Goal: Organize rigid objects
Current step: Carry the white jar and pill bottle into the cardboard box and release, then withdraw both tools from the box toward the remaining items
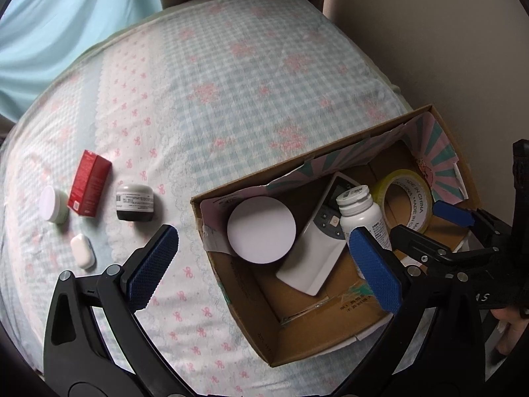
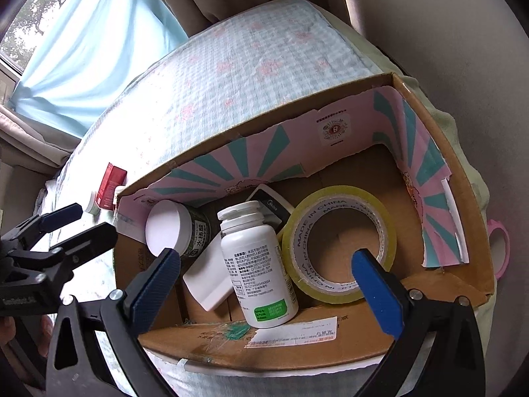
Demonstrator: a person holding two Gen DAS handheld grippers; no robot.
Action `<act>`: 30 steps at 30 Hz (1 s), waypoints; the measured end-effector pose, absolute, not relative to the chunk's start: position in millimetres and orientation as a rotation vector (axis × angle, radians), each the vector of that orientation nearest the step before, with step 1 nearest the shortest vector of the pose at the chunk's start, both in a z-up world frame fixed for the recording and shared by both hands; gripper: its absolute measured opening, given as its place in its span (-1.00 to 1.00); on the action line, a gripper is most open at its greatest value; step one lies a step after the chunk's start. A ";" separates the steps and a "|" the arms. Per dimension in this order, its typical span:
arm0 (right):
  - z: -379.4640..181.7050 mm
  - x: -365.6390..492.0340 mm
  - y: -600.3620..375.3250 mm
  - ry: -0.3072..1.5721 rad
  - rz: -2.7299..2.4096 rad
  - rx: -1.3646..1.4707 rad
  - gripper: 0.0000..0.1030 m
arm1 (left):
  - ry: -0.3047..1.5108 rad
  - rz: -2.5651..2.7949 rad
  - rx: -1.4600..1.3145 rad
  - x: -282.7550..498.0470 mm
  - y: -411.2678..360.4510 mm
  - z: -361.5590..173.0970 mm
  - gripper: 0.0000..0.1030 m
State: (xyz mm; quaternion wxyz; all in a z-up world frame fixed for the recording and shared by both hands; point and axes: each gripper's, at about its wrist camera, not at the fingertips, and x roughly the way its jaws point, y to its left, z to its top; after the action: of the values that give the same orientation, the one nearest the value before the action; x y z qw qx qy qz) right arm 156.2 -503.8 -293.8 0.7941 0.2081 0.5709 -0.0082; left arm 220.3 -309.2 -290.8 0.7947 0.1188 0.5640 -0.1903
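An open cardboard box [image 1: 231, 301] on the bed holds a white-lidded jar [image 1: 261, 230], a white remote [image 1: 317, 254], a white pill bottle [image 1: 360, 211] and a roll of yellow tape [image 1: 406, 198]. My left gripper [image 1: 264, 264] hangs open above the box's left wall, nothing between its fingers. In the right wrist view my right gripper [image 2: 266, 287] is open over the box [image 2: 264, 347]. The pill bottle [image 2: 258, 264] stands between its pads, untouched. To the left on the bedspread lie a red carton [image 1: 89, 182], a dark jar [image 1: 135, 203], a white-lidded pot [image 1: 53, 208] and a small white case [image 1: 82, 251].
The bed has a checked blue and pink cover [image 1: 231, 82]. A wall [image 1: 446, 33] runs close along the box's right side, and curtains [image 2: 82, 49] hang behind the bed. A pink ring [image 2: 499, 248] lies outside the box's right wall.
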 end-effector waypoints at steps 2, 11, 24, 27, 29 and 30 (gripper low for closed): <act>-292.6 155.1 -503.4 1.245 -0.024 0.452 1.00 | 1.194 -0.417 0.250 215.7 -307.2 -278.5 1.00; -256.3 146.9 -498.2 1.238 -0.159 0.345 1.00 | 1.134 -0.425 0.156 190.6 -275.4 -217.2 1.00; -207.9 141.6 -441.7 1.275 -0.095 0.180 1.00 | 1.081 -0.314 0.094 147.7 -178.8 -175.6 1.00; -191.1 143.6 -413.7 1.249 -0.050 0.140 1.00 | 1.070 -0.289 0.061 141.9 -147.2 -164.4 1.00; -178.8 145.6 -394.5 1.222 -0.017 0.128 1.00 | 1.058 -0.263 0.064 140.6 -125.9 -158.2 1.00; -172.5 147.9 -384.1 1.209 -0.003 0.125 1.00 | 1.049 -0.240 0.072 140.3 -114.9 -156.1 1.00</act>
State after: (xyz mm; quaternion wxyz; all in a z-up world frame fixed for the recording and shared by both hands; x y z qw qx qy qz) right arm 147.9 -384.1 -172.5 0.8210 0.0587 0.5679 -0.0014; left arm 140.3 -114.9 -156.1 0.8582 0.0341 0.4993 -0.1144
